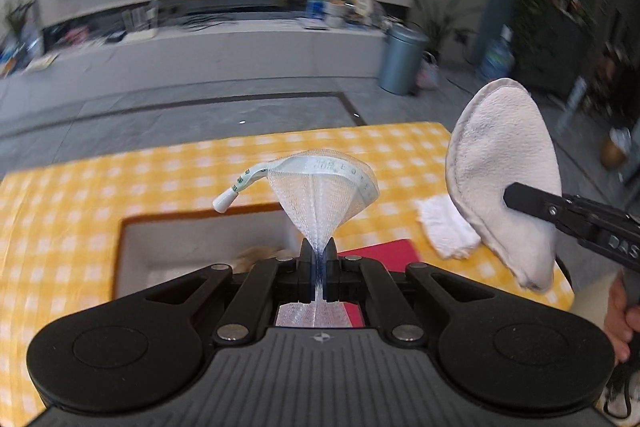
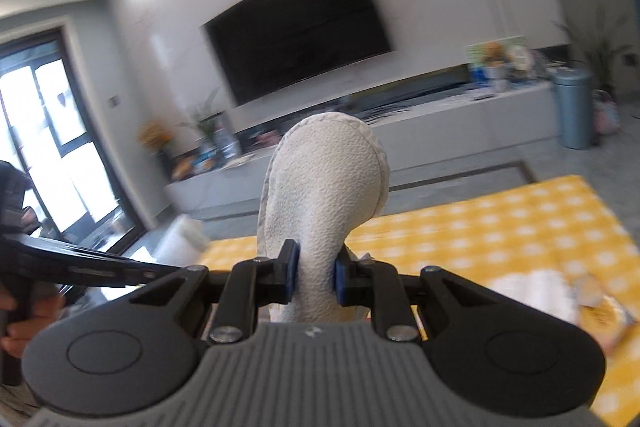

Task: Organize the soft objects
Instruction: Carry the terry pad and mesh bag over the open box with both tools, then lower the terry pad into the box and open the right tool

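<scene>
My left gripper [image 1: 319, 269]: fingers pressed together, pinching white mesh pouch [image 1: 320, 195] by its narrow end; pouch fans out above fingers, printed band and drawstring tab at top, held in air over beige bin [image 1: 200, 243]. My right gripper [image 2: 314, 277]: fingers pinching round white terry pad [image 2: 324, 187], pad standing up clear of surface [image 1: 100, 179] with yellow checked cloth. White cloth [image 1: 444, 227] lying on surface near red item [image 1: 380, 253].

Gauzy mesh bag [image 1: 320, 195], nubbly cloth pad [image 2: 324, 203]
</scene>
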`<state>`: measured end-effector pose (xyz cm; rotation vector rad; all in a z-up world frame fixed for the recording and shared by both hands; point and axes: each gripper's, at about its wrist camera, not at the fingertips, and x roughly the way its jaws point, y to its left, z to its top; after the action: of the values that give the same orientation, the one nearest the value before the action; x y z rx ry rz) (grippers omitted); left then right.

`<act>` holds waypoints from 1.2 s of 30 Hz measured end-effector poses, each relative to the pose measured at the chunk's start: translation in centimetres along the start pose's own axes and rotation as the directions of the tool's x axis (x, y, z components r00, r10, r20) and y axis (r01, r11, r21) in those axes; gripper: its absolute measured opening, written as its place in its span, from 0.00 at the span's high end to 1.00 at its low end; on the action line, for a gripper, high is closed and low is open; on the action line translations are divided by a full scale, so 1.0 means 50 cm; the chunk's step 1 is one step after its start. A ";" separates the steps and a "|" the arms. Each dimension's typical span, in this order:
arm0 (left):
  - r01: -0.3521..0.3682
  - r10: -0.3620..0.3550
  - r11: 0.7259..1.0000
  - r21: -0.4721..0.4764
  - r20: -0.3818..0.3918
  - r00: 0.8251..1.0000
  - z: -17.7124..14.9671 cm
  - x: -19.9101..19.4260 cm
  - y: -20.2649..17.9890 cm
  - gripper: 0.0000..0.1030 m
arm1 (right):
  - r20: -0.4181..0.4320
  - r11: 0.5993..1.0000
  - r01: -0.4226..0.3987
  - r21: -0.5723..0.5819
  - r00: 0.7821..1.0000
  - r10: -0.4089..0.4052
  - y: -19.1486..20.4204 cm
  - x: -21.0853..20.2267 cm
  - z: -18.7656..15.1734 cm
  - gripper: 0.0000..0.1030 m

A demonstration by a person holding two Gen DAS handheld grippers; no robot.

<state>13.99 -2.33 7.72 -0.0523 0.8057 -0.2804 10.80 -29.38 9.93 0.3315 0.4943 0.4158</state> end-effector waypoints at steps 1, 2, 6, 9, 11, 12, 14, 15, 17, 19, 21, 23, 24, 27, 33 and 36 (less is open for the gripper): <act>-0.004 0.004 1.000 -0.029 0.004 1.000 -0.005 -0.002 0.022 0.97 | -0.016 1.000 -0.017 -0.014 1.000 0.017 0.027 0.019 0.001 0.83; -0.006 0.007 0.999 -0.045 0.004 1.000 -0.012 0.001 0.042 0.97 | -0.036 0.999 -0.027 -0.030 0.999 0.026 0.052 0.041 0.000 0.83; -0.024 0.027 0.997 -0.068 0.050 0.998 -0.037 -0.009 0.103 0.97 | -0.134 0.991 -0.039 -0.127 0.991 0.022 0.154 0.141 -0.014 0.83; -0.006 0.014 0.992 -0.125 0.065 0.998 -0.053 -0.014 0.159 0.97 | -0.207 0.964 -0.066 -0.257 0.978 0.011 0.234 0.213 -0.040 0.83; -0.005 0.015 0.986 -0.167 0.060 0.998 -0.061 -0.007 0.192 0.97 | -0.246 0.931 -0.073 -0.357 0.969 -0.019 0.284 0.260 -0.060 0.83; -0.014 0.027 0.981 -0.191 0.061 0.998 -0.067 -0.009 0.218 0.97 | -0.254 0.914 -0.067 -0.400 0.967 -0.040 0.304 0.284 -0.068 0.83; -0.037 0.053 0.971 -0.238 0.060 0.997 -0.068 -0.003 0.246 0.97 | -0.260 0.879 -0.052 -0.474 0.962 -0.083 0.342 0.334 -0.082 0.83; -0.038 0.056 0.965 -0.258 0.063 0.996 -0.070 -0.003 0.259 0.97 | -0.265 0.860 -0.053 -0.508 0.959 -0.098 0.359 0.361 -0.088 0.83; -0.034 0.058 0.955 -0.295 0.074 0.996 -0.076 -0.008 0.283 0.97 | -0.289 0.808 -0.065 -0.586 0.948 -0.134 0.383 0.414 -0.101 0.83; -0.023 0.051 0.945 -0.327 0.076 0.996 -0.081 -0.013 0.303 0.97 | -0.328 0.755 -0.089 -0.649 0.929 -0.173 0.396 0.465 -0.116 0.83; -0.002 0.022 0.932 -0.363 0.051 0.998 -0.092 -0.008 0.327 0.97 | -0.377 0.719 -0.136 -0.682 0.908 -0.185 0.399 0.513 -0.130 0.85; 0.006 0.006 0.921 -0.390 0.030 1.000 -0.103 -0.004 0.342 0.97 | -0.412 0.706 -0.166 -0.689 0.891 -0.192 0.393 0.562 -0.140 0.85; -0.002 0.009 0.918 -0.396 0.017 1.000 -0.109 -0.001 0.347 0.97 | -0.420 0.702 -0.161 -0.694 0.882 -0.214 0.387 0.587 -0.146 0.85; -0.032 0.027 0.920 -0.391 -0.018 0.999 -0.117 0.010 0.354 0.97 | -0.456 0.716 -0.138 -0.685 0.847 -0.274 0.357 0.650 -0.169 0.85; -0.043 0.023 0.914 -0.402 -0.054 0.998 -0.117 0.030 0.362 0.97 | -0.573 0.707 -0.238 -0.666 0.770 -0.280 0.354 0.734 -0.235 0.85; -0.066 0.044 0.919 -0.388 -0.065 0.997 -0.116 0.033 0.359 0.96 | -0.593 0.704 -0.237 -0.669 0.742 -0.314 0.357 0.752 -0.251 0.84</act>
<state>14.97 14.84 -0.20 -0.3986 0.9071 -0.0640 29.02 5.86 -7.82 -0.6482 1.0099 0.6559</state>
